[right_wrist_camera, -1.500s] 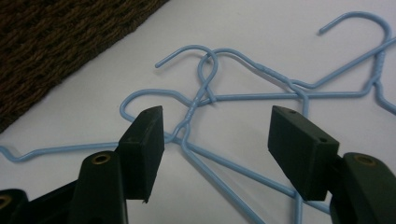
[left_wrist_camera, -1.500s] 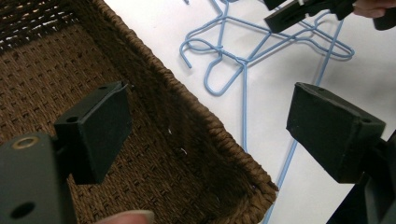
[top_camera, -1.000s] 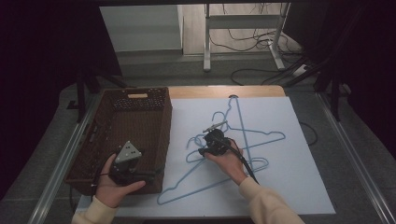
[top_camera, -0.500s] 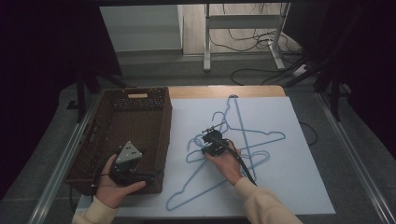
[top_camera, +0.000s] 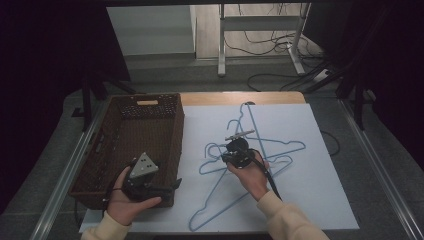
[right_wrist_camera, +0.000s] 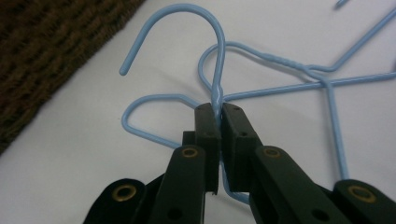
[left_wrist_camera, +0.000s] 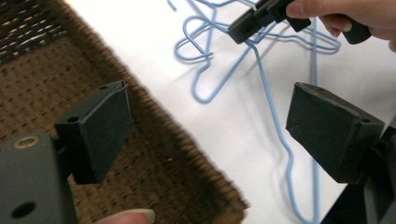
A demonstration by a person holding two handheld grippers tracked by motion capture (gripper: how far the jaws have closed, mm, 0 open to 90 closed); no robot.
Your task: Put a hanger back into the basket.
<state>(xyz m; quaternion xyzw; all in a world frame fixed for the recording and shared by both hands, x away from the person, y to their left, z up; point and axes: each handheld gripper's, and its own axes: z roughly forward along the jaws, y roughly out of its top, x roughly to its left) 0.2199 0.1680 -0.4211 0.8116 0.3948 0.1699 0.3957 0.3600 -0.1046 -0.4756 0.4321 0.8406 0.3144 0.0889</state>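
Observation:
Several blue wire hangers lie tangled on a white sheet [top_camera: 310, 190]. My right gripper [top_camera: 226, 157] is shut on the twisted neck of one blue hanger [top_camera: 220, 207], just below its hook [right_wrist_camera: 219, 46]; its jaws have just been closing with that wire between them [right_wrist_camera: 218, 112]. The hanger's long body trails toward the near edge. My left gripper [top_camera: 171, 187] stands open over the near right corner of a brown woven basket [top_camera: 175, 135], with nothing between its pads [left_wrist_camera: 210, 116]. The right gripper [left_wrist_camera: 245, 27] also appears at the top of the left gripper view.
The other blue hangers [top_camera: 280, 147] overlap behind and right of the held one. The basket [left_wrist_camera: 154, 154] takes up the table's left side, its inside bare. Metal rails [top_camera: 385, 175] run along both table sides. A black cable trails from the right gripper along the forearm.
The right gripper's jaws have shut on the hanger's neck and risen slightly. The held hanger's lower end has slid to the right. The left hand has kept still.

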